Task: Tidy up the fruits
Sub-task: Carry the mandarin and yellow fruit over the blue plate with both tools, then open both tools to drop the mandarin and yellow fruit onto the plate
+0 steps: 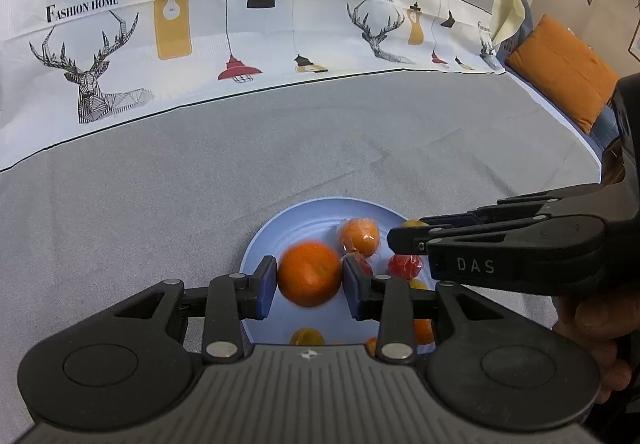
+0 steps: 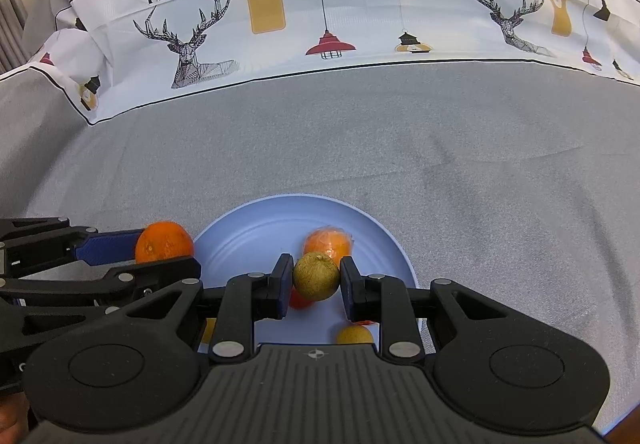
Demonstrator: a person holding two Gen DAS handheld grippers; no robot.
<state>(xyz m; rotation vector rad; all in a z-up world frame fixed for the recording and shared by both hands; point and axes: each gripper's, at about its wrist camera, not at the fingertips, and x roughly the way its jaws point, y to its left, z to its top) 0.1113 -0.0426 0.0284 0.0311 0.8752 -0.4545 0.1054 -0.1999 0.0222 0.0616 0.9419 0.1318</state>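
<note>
A pale blue plate point(image 1: 280, 222) point(image 2: 240, 214) lies on the grey cloth and holds several fruits. My left gripper point(image 1: 310, 276) point(image 2: 164, 254) is shut on a large orange point(image 1: 310, 272) point(image 2: 164, 242), held above the plate's left side. My right gripper point(image 2: 316, 278) point(image 1: 394, 240) is shut on a small yellow-green round fruit point(image 2: 316, 276) over the plate's middle. Loose on the plate are a plastic-wrapped orange point(image 1: 360, 236) point(image 2: 328, 240), a wrapped red fruit point(image 1: 404, 266) and a small yellow fruit point(image 1: 306, 336) point(image 2: 354, 334). More fruit is partly hidden under the fingers.
A white band printed with deer and lamps point(image 1: 172, 28) point(image 2: 264, 4) crosses the cloth behind the plate. An orange cushion point(image 1: 560, 72) lies beyond the table's right edge. A person's hand point(image 1: 592, 324) holds the right gripper's handle. Bare grey cloth surrounds the plate.
</note>
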